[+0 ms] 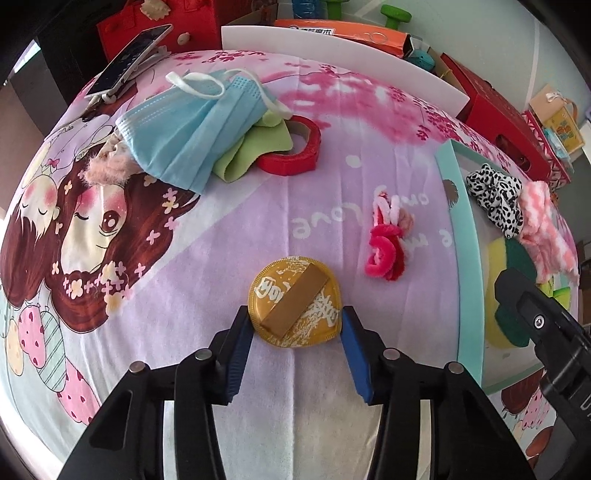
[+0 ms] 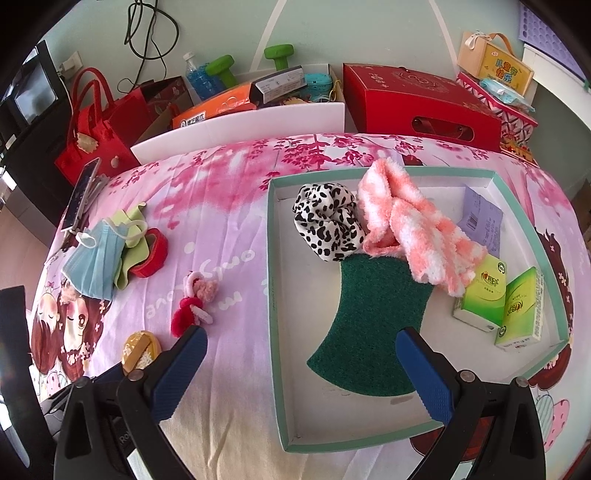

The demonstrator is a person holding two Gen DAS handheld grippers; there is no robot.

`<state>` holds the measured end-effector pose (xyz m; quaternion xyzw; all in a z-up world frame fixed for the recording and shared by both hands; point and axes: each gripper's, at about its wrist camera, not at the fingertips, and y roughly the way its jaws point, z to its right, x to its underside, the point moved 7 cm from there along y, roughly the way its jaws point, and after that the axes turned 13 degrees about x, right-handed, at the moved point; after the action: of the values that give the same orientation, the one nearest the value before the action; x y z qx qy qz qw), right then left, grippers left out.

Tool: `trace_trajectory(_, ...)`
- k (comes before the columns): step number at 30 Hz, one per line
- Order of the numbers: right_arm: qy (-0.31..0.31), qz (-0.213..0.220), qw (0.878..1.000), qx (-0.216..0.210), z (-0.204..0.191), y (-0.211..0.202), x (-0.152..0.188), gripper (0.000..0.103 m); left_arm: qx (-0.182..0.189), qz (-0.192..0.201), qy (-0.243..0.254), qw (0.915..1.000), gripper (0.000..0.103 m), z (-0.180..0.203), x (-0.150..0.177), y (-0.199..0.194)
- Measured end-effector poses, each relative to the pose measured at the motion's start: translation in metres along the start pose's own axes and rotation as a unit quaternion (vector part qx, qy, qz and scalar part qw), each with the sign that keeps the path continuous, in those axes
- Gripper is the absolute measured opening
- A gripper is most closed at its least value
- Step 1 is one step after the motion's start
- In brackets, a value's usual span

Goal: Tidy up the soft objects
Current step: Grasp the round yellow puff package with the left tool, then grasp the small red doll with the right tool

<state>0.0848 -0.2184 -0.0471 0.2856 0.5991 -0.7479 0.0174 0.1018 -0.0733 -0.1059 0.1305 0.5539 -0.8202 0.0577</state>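
Left hand-held gripper (image 1: 295,325) half open, blue pads either side of a round gold powder puff (image 1: 294,302) flat on the cartoon bedsheet (image 1: 221,221), contact unclear. Right hand-held gripper (image 2: 301,373) spread wide, empty, above the teal-rimmed tray (image 2: 275,295).

We are looking at a bed sheet (image 2: 229,192) printed with pink blossoms and cartoon faces, lying in daylight. Behind the sheet a pale green wall (image 2: 369,33) is rising, with a black cable (image 2: 147,33) hanging on it. Left of the sheet, dark furniture (image 2: 26,122) is standing over a brownish floor (image 2: 22,251).
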Motion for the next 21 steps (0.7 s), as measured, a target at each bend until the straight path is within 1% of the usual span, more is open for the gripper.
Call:
trace_trajectory(5, -0.007, 0.005, 1.0, -0.006, -0.005, 0.0, -0.001, 0.103, 0.005, 0.007, -0.011, 0.9999, 0.049, -0.004, -0.002, -0.002)
trace_trajectory(9, -0.016, 0.015, 1.0, -0.018, -0.015, -0.001, -0.003, 0.103, 0.004, 0.025, -0.037, 0.999, 0.049, -0.024, -0.007, -0.017)
trace_trajectory(14, -0.052, 0.023, 0.998, -0.024, -0.038, 0.001, -0.001, 0.103, -0.019, 0.055, -0.082, 0.9949, 0.049, -0.055, -0.016, -0.029)
trace_trajectory(17, -0.075, 0.038, 0.996, -0.033, -0.057, -0.001, -0.002, 0.103, -0.033, 0.076, -0.106, 0.9909, 0.049, -0.072, -0.021, -0.041)
trace_trajectory(19, -0.088, 0.045, 0.994, -0.042, -0.069, -0.001, -0.002, 0.1, -0.034, 0.085, -0.118, 0.9888, 0.049, -0.079, -0.021, -0.048)
trace_trajectory(21, -0.101, 0.047, 0.993, -0.048, -0.08, 0.001, 0.0, 0.088, -0.033, 0.092, -0.13, 0.9867, 0.049, -0.083, -0.022, -0.051)
